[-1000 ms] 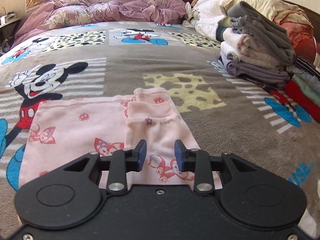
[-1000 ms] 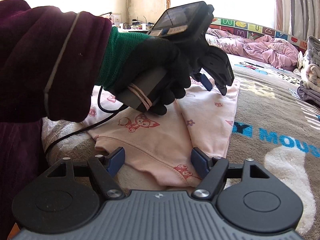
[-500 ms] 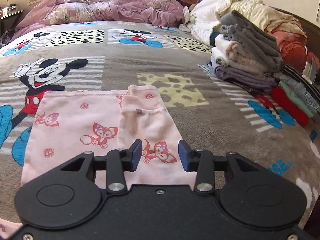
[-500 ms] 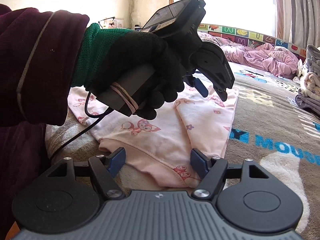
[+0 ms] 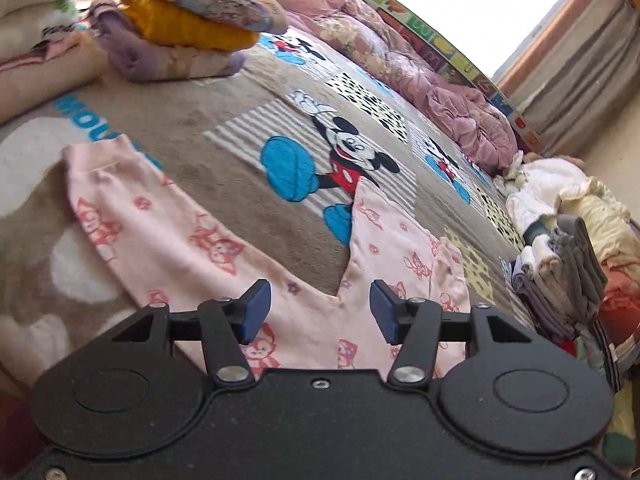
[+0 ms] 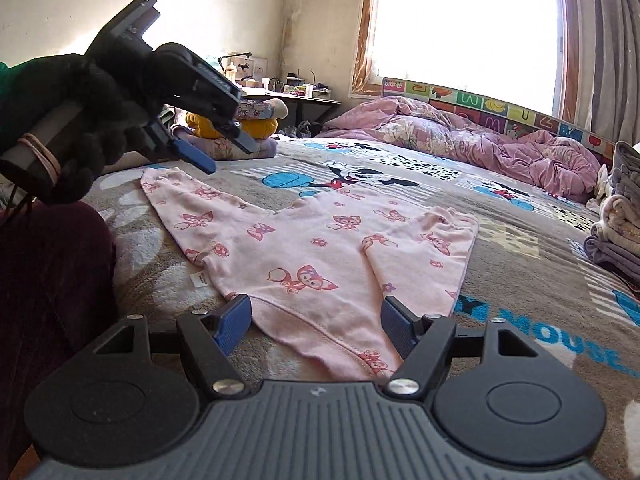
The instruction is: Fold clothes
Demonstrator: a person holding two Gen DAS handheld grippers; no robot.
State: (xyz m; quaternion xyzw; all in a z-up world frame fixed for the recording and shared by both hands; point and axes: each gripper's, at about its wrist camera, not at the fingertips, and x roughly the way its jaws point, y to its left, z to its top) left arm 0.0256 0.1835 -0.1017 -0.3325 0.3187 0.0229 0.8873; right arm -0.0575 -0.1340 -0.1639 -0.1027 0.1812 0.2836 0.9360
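Note:
A pink fox-print shirt (image 6: 312,248) lies flat on the Mickey Mouse blanket (image 6: 520,280). One sleeve is folded over its body and the other sleeve (image 6: 180,200) stretches out to the left. A black-gloved hand holds my left gripper (image 6: 222,152) in the air above that outstretched sleeve's cuff. Its jaws are opening with nothing between them. In the left wrist view the left gripper (image 5: 318,308) looks over the sleeve (image 5: 160,220) and the shirt's body (image 5: 380,240). My right gripper (image 6: 316,320) stands open just above the shirt's near edge, not touching it.
Folded clothes are stacked at the bed's right side (image 6: 620,216) (image 5: 568,264). A yellow and purple pile (image 6: 240,128) (image 5: 180,36) sits at the far left. A crumpled purple duvet (image 6: 460,136) lies by the headboard. A cluttered desk (image 6: 296,96) stands behind the bed.
The left gripper swung from over the folded sleeve to the left, rolled, and its jaws widened. It now hangs over the outstretched sleeve. The right gripper barely shifted.

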